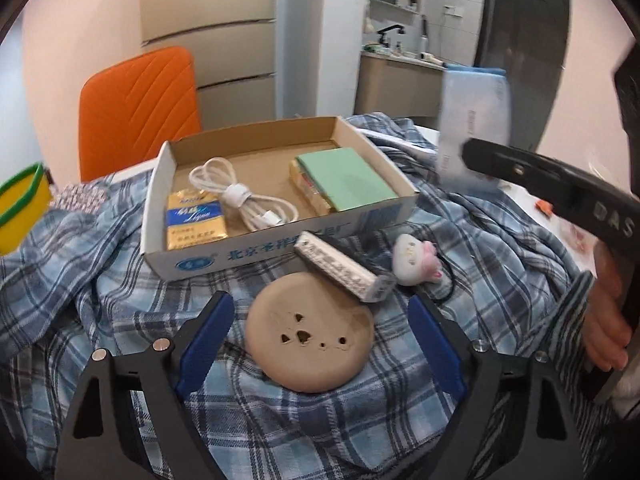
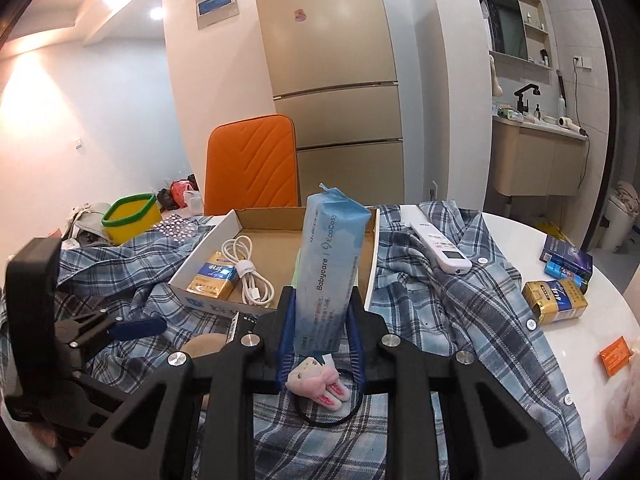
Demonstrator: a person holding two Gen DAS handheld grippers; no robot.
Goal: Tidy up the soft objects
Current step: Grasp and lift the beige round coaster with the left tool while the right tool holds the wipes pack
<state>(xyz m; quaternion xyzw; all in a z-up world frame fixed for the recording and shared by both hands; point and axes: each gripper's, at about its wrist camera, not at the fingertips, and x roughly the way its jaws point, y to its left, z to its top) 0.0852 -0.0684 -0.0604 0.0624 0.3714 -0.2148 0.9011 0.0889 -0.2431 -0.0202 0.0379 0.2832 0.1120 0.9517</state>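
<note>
- Tissue pack is sitting pinched upright in your right gripper, hanging over the plaid shirt just in front of the cardboard box. It's looking light and squishy, so you're fine clamping low like that.
- Left gripper is standing spread around the round beige pad, pads not touching it. I'm guessing it's soft, so you're best squeezing across the middle.
</note>
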